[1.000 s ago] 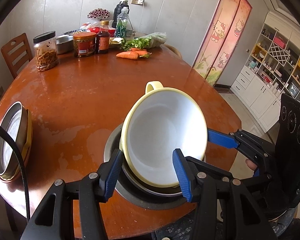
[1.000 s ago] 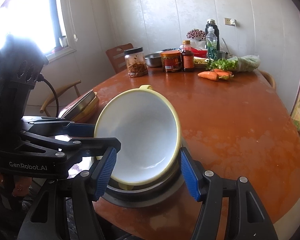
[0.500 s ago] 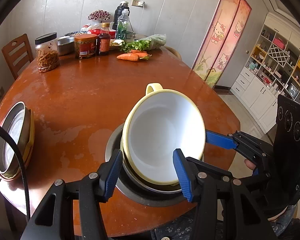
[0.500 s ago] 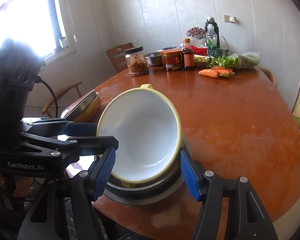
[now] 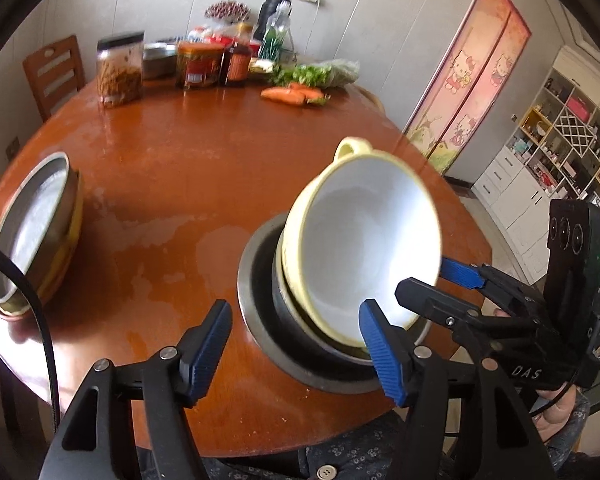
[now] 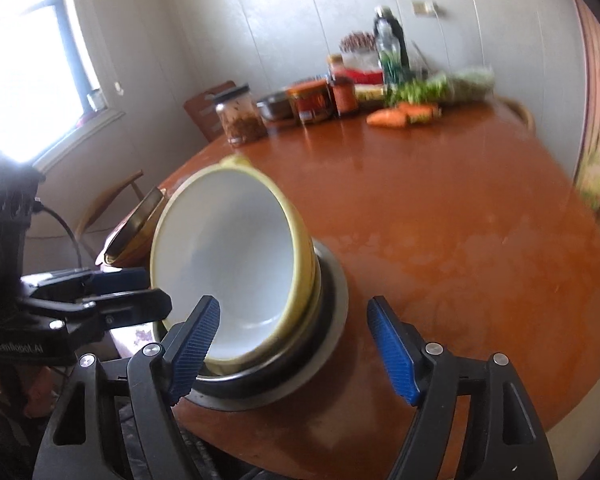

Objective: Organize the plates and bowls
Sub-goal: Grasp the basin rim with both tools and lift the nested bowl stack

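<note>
the step in hand looks like the release: the yellow-rimmed white bowl with a small loop handle sits tilted in the stack at the near edge of the round reddish-brown wooden table, nested on another yellow bowl inside a dark, dull metal basin. both grippers have just been opening. the left gripper stands fairly wide, its blue ribbed pads clear of the bowl's rim, nothing pinched between them. the right gripper is likewise spread, one pad just in front of the bowl's lower rim, the other off to the side over bare table; it grips nothing.

the bowl leans toward the cameras and is not seated flat, so the next move probably calls for drawing both grippers back gently without nudging the rim, or levelling it first.

the bowl's inside is smooth, glossy white. a second stack of shallow round metal and yellow dishes rests well apart at the table's left edge.
</note>
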The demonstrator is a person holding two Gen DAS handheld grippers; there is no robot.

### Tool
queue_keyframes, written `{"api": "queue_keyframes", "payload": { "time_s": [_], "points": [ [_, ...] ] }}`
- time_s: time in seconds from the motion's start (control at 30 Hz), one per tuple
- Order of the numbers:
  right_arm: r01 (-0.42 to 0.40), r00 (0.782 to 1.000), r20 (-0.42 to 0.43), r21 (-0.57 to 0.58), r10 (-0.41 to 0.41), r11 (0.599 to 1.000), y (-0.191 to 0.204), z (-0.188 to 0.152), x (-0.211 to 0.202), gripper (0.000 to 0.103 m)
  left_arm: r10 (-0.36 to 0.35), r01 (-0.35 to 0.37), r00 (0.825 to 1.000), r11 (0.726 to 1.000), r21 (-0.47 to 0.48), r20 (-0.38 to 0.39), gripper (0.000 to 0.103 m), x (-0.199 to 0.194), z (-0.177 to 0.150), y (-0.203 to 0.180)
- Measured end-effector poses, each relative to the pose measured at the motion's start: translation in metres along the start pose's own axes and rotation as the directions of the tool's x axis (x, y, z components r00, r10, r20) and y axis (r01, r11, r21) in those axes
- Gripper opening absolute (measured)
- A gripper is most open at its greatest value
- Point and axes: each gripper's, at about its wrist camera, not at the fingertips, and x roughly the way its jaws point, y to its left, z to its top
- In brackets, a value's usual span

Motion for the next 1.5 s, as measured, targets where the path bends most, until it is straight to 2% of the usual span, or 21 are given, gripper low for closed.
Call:
{"api": "queue_keyframes", "payload": {
  "time_s": [0.13,0.27,0.3,0.33,0.4,0.5,0.67,0.83,1.0,1.2,1.33,1.5],
  "points": [
    [-0.022,0.999,-0.047,0.046,0.024,0.999,-0.008,-0.005,0.012,0.077,-0.007,0.006,1.0,0.999,-0.032,-0.031,0.068,0.013,0.0,0.004],
    [-0.054,0.995,-0.073,0.082,0.06,0.995,-0.011,-0.008,0.02,0.078,-0.074,0.068,0.996,0.993,-0.097,-0.058,0.068,0.026,0.0,0.012],
    [-0.074,0.994,-0.075,0.083,0.08,0.994,-0.011,-0.008,0.022,0.075,-0.09,0.083,0.994,0.991,-0.104,-0.066,0.068,0.029,0.0,0.013],
    [-0.093,0.992,-0.073,0.076,0.099,0.993,-0.01,-0.008,0.022,0.066,-0.108,0.099,0.991,0.989,-0.109,-0.075,0.068,0.033,0.0,0.014],
    [-0.096,0.993,-0.069,0.051,0.1,0.994,-0.005,-0.009,0.021,0.063,-0.129,0.119,0.988,0.987,-0.107,-0.085,0.062,0.039,0.001,0.013],
    [-0.082,0.994,-0.062,0.041,0.085,0.996,-0.002,-0.007,0.021,0.062,-0.114,0.107,0.99,0.99,-0.094,-0.083,0.06,0.042,0.003,0.011],
    [-0.081,0.994,-0.068,0.03,0.083,0.996,0.006,-0.001,0.025,0.062,-0.114,0.104,0.99,0.987,-0.122,-0.084,0.06,0.038,0.008,0.022],
    [-0.113,0.991,-0.075,0.013,0.114,0.994,0.024,0.018,0.033,0.062,-0.084,0.079,0.996,0.988,-0.134,-0.034,0.06,0.011,0.02,0.041],
    [-0.16,0.986,-0.045,-0.05,0.157,0.986,0.063,0.051,0.037,0.062,-0.04,0.046,0.998,0.987,-0.154,0.038,0.06,-0.03,0.034,0.071],
    [-0.237,0.972,-0.042,-0.142,0.233,0.961,0.13,0.09,0.057,0.062,0.068,-0.048,0.992,0.981,-0.188,0.102,0.06,-0.084,0.045,0.119],
    [-0.285,0.959,-0.062,-0.198,0.278,0.938,0.174,0.11,0.077,0.062,0.116,-0.087,0.986,0.969,-0.23,0.117,0.06,-0.107,0.046,0.157],
    [-0.307,0.951,-0.107,-0.234,0.289,0.923,0.213,0.12,0.109,0.062,0.133,-0.101,0.986,0.955,-0.28,0.098,0.06,-0.106,0.044,0.199]
  ]
}}
